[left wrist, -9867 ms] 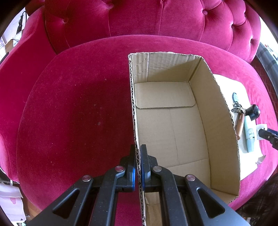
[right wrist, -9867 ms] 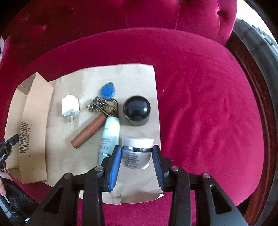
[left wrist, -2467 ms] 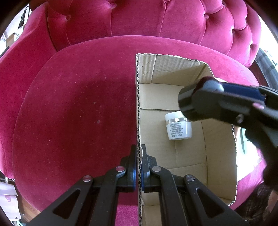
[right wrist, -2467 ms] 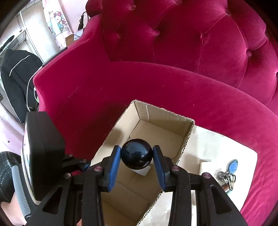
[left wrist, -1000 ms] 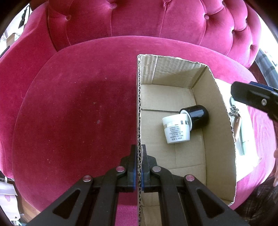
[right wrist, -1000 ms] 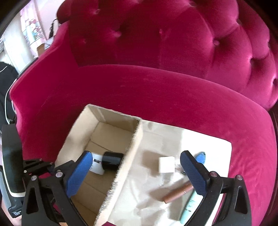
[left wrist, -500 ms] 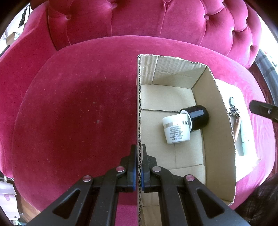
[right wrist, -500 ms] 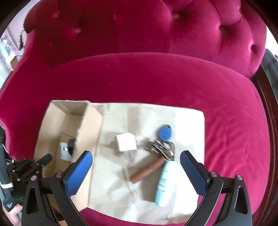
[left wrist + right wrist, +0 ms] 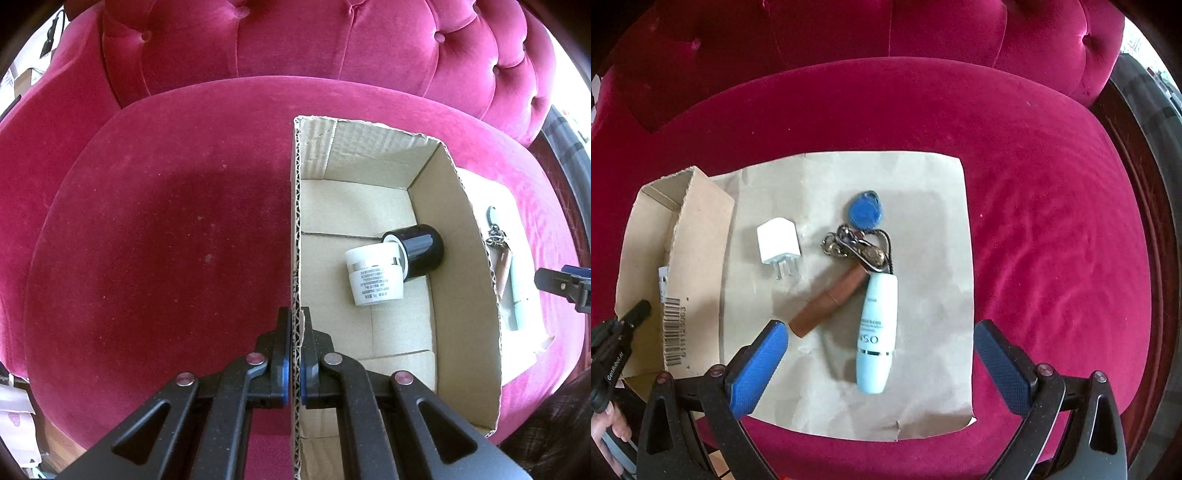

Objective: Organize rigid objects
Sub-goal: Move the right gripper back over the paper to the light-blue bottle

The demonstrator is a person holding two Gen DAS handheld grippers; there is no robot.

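Box [image 9: 461, 280], near-left wall pinched by left gripper [image 9: 294, 354]: white jar [image 9: 375, 275], black jar [image 9: 419, 249] inside. Paper [image 9: 923, 177], right: charger [image 9: 777, 240], keys [image 9: 858, 247], brown tube [image 9: 831, 301], blue bottle [image 9: 875, 332] left. Right gripper [image 9: 881, 354] wide apart, empty. Approx 2 of 6 done.

Corrugated cardboard box [image 9: 461, 258], glossy black jar [image 9: 417, 247], velvet sofa [image 9: 166, 221].

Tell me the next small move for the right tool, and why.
Probably lower the right tool over the pale blue tube and close on it. Its jaws are wide open and empty, the tube lies between them on the paper sheet, and the left tool is clamped on the cardboard box wall.
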